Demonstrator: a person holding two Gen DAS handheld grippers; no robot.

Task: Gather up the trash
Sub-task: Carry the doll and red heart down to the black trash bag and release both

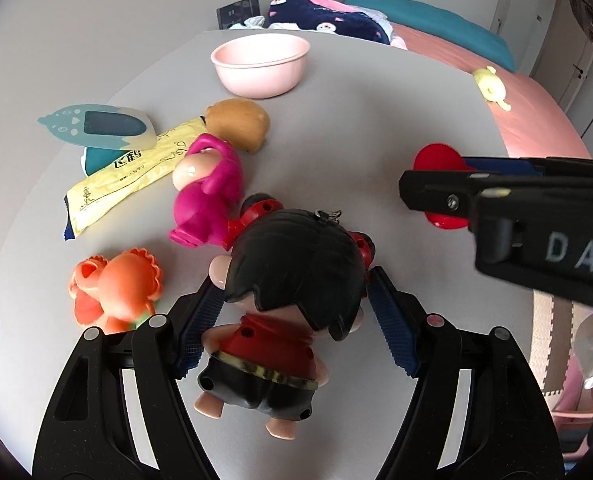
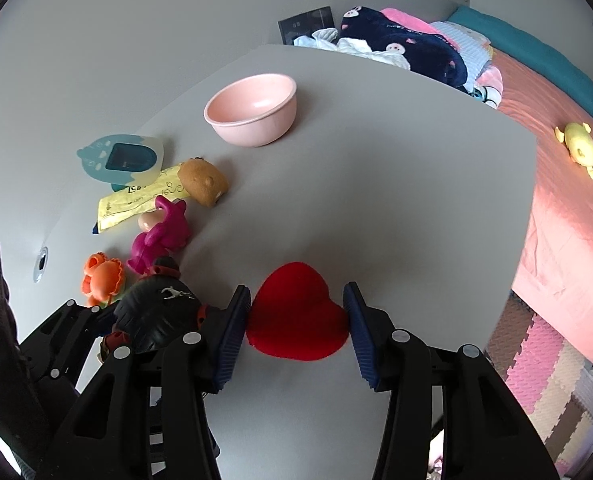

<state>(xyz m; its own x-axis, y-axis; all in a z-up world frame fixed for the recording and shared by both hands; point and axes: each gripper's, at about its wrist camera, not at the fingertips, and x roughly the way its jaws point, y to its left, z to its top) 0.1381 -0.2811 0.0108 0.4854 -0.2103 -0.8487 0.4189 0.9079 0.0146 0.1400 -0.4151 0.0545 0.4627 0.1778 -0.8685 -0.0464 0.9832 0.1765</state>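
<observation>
**Both grippers down on toys**

Left gripper (image 1: 294, 300) angled steeply down, pads clamping the doll (image 1: 292, 280) at its head, near table (image 1: 376, 120) edge. Right gripper (image 2: 296, 310) angled down too, partly closed, pads squeezing red heart (image 2: 296, 320) right of it.

Open table (image 2: 396, 184) right of toy cluster (image 2: 160, 232), toward bowl (image 2: 252, 108).
</observation>
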